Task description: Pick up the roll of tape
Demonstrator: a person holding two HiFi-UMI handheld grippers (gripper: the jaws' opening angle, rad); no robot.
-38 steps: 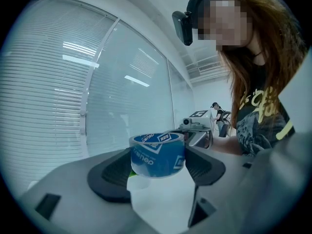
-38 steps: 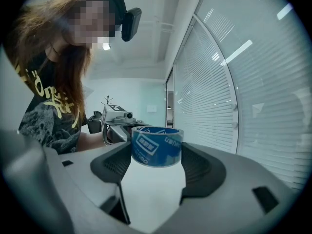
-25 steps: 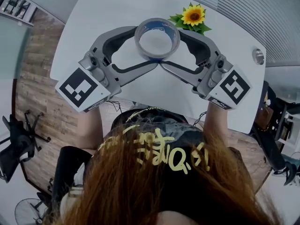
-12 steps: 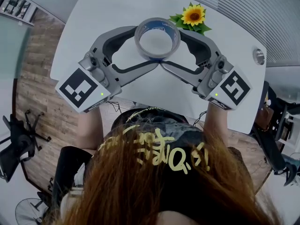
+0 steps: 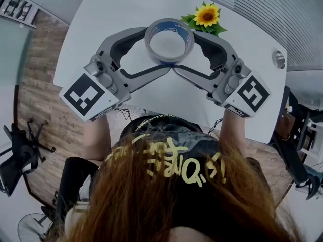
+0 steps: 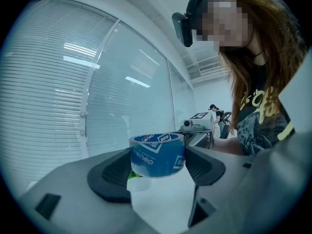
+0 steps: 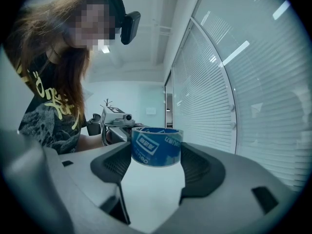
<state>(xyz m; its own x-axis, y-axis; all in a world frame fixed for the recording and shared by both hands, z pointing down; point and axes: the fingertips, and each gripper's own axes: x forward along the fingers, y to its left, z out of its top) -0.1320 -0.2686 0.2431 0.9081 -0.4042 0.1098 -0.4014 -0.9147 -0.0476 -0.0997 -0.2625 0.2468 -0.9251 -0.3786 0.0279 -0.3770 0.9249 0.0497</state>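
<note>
Spanning the scene beneath, a white table (image 5: 101, 14) backs a two-handed grab. The left gripper (image 5: 154, 52) and right gripper (image 5: 185, 52) each pinch the blue roll of tape (image 5: 169, 26) with wide-spread jaws. The roll sits between all four pads, seemingly clear of the tabletop. The lift would likely go best with an even squeeze from both sides and the roll level, away from the small sunflower (image 5: 207, 15) just beyond the jaws.

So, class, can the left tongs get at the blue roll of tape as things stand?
Probably yes: the blue roll of tape sits between the left tongs, seemingly touching both sides, nothing blocking. The right tongs grip it opposite.
</note>
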